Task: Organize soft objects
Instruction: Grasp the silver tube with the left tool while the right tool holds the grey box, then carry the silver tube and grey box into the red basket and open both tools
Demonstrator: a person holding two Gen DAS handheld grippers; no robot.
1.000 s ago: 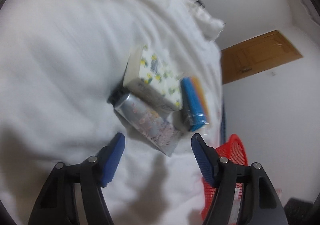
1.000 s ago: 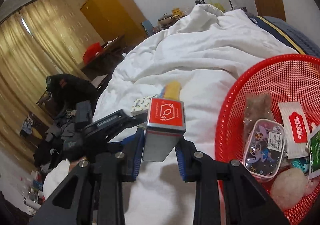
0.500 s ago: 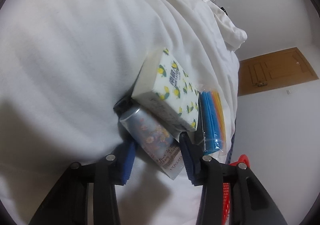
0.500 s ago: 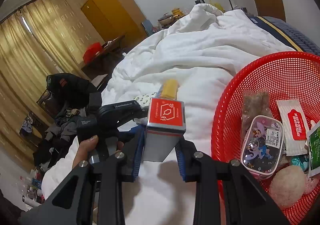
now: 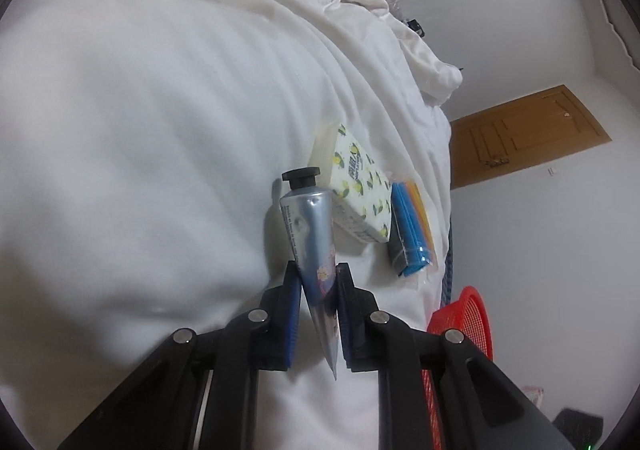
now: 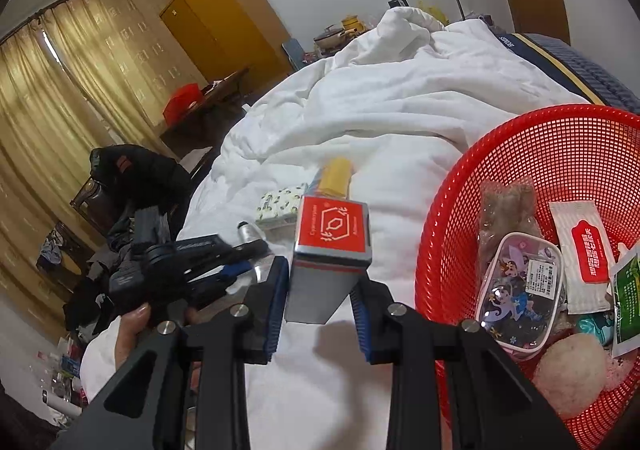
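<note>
A silver hand-cream tube point(image 5: 308, 226) with a black cap sits between the blue pads of my left gripper point(image 5: 318, 270), whose jaws are closing; the pads press on the tube's lower part. It points away over the white duvet point(image 5: 160, 129). Behind it lie a lemon-print tissue pack point(image 5: 356, 185) and a blue-and-orange packet point(image 5: 412, 226). My right gripper point(image 6: 320, 274) is shut on a silver box with a red top point(image 6: 332, 226), held left of the red mesh basket point(image 6: 440, 217). The left gripper point(image 6: 244, 262) and a hand point(image 6: 132, 326) show in the right wrist view.
The basket holds a cartoon pouch point(image 6: 520, 290), a white-and-red wipe pack point(image 6: 584, 250), a pink puff point(image 6: 568, 374) and a bagged plush point(image 6: 508, 205). The basket's rim point(image 5: 472, 314) shows at the bed's right edge. A chair with dark clothes point(image 6: 136, 177) stands left of the bed.
My left gripper came forward to the silver tube and its jaws narrowed onto it; the tube now lies in line with the fingers. The right gripper and its box stayed put.
</note>
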